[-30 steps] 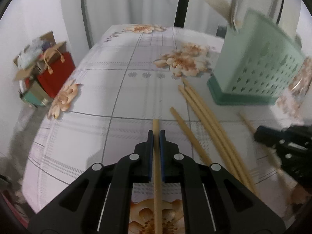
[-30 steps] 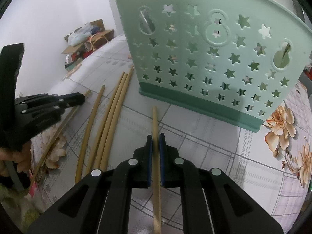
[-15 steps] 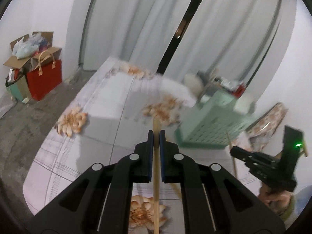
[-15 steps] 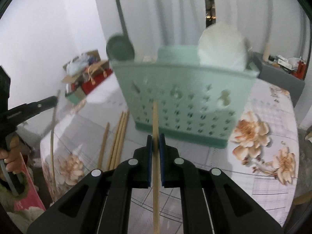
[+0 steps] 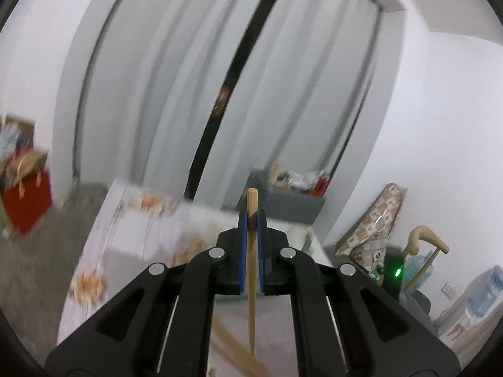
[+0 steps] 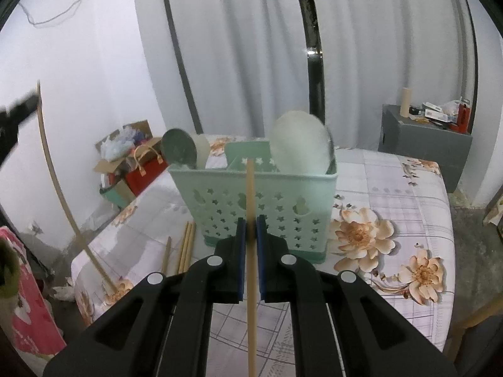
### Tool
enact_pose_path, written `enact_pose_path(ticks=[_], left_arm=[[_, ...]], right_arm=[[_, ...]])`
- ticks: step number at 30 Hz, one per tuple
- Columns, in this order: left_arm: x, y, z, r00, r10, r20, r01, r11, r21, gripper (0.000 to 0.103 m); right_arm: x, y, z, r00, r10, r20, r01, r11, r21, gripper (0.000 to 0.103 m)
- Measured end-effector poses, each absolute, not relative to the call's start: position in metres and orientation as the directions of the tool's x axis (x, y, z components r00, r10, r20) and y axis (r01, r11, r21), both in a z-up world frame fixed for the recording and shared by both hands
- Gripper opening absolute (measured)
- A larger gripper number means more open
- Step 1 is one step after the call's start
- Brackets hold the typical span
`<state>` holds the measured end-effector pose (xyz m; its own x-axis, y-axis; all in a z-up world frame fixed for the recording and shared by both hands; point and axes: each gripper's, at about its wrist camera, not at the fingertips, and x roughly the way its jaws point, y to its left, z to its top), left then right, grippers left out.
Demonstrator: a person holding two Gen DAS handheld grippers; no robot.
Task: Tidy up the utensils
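Worktop (image 6: 393, 188) under floral cloth, carrying green caddy (image 6: 261, 207). Loose chopsticks (image 6: 185, 245) flat just left of caddy. Right gripper (image 6: 250, 232) pinching chopstick (image 6: 250, 188), raised in front of caddy; left gripper (image 5: 250, 229) pinching second chopstick (image 5: 251, 270), well left. Risk: thin stick pivoting between pads, tip catching caddy rim, dropping outside.

Six chopsticks (image 6: 250, 220), one caddy (image 6: 254, 198), two grippers (image 6: 250, 229).
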<state>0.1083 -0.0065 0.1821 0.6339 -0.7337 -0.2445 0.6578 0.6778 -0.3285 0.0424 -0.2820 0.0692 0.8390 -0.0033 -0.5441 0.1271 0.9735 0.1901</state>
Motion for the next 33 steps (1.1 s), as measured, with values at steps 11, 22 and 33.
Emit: enact_pose_path(ticks=[11, 22, 33], left_arm=[[0.164, -0.087, 0.222, 0.666, -0.74, -0.089, 0.693, 0.659, -0.294, 0.004], [0.213, -0.162, 0.172, 0.7, -0.692, -0.178, 0.64, 0.718, -0.274, 0.005], [0.207, -0.147, 0.13, 0.635, -0.701, -0.323, 0.637, 0.713, -0.294, 0.017]], right_arm=[[0.026, -0.295, 0.076, 0.862, -0.002, -0.507, 0.132, 0.967, 0.22, 0.007], [0.021, -0.312, 0.078, 0.87, -0.009, -0.493, 0.148, 0.958, 0.244, 0.007], [0.014, -0.316, 0.083, 0.879, -0.006, -0.477, 0.147, 0.954, 0.259, 0.007]])
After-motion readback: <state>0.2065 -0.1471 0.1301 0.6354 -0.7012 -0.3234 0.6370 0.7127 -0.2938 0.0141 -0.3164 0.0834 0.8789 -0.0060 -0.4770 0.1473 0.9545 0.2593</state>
